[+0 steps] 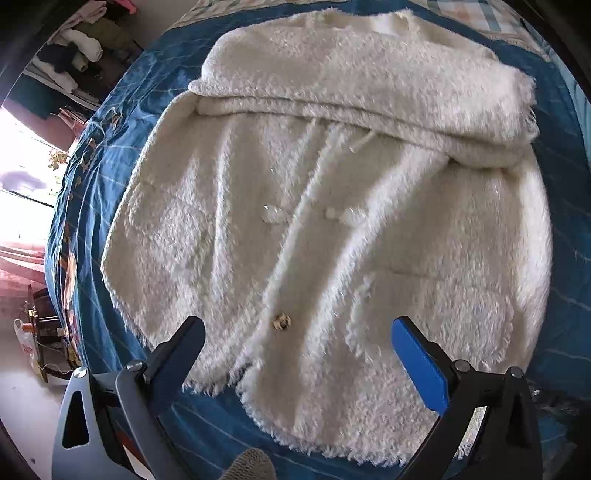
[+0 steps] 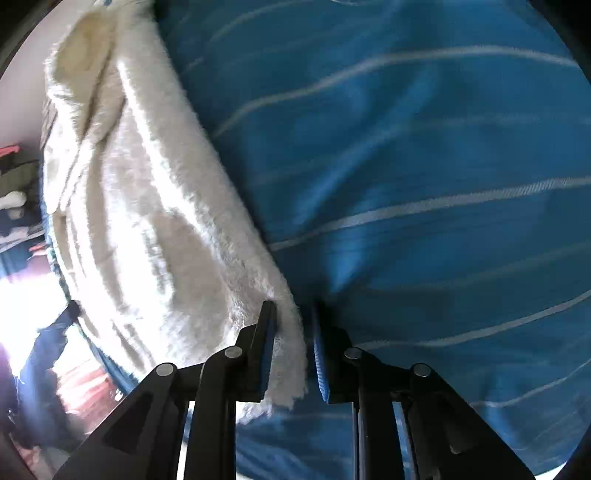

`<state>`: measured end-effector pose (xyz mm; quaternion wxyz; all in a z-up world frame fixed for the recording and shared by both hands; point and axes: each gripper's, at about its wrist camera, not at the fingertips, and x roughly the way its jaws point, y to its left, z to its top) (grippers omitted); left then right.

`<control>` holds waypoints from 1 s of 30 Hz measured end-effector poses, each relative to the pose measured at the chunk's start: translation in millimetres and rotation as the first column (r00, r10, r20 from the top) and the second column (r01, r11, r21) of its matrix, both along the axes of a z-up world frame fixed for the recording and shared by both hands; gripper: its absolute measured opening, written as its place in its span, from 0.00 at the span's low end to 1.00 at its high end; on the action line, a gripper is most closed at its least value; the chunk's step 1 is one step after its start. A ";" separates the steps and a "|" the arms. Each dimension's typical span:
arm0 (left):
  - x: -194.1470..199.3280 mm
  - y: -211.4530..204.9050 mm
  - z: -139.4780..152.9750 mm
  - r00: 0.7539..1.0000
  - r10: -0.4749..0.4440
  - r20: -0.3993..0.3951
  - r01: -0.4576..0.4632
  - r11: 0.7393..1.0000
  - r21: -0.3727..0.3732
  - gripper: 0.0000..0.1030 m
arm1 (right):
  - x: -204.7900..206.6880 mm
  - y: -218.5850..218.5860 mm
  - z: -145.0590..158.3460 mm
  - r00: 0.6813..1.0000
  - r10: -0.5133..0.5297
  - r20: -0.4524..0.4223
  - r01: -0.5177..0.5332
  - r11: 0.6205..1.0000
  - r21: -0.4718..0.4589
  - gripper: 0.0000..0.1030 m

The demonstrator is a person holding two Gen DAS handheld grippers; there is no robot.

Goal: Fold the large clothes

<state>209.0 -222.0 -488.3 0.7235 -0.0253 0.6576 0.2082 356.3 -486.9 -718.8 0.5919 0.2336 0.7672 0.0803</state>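
A fluffy white coat [image 1: 332,221] lies spread on a blue striped bed sheet [image 1: 110,166], its upper part folded down in a thick band across the top. A brown button [image 1: 281,321] sits near the hem. My left gripper [image 1: 298,322] hovers above the hem, jaws wide open and holding nothing. In the right wrist view the coat [image 2: 147,221] runs down the left, on the sheet [image 2: 406,147]. My right gripper [image 2: 291,306] straddles the coat's edge with narrow jaws. The cloth rests against the left pad [image 2: 267,347], and a thin dark gap separates it from the right pad.
A checked quilt [image 1: 480,14] lies at the bed's far end. Piled clothes [image 1: 81,48] fill a shelf beyond the bed's left side, with a small wooden stand [image 1: 44,325] on the floor. A gloved fingertip [image 1: 251,465] shows at the bottom edge.
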 end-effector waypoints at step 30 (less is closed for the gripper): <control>-36.6 -293.2 -94.0 0.846 -0.452 -0.282 0.533 0.727 0.433 1.00 | -82.4 -339.6 74.5 0.984 -0.181 -0.002 0.169 0.923 -0.345 0.73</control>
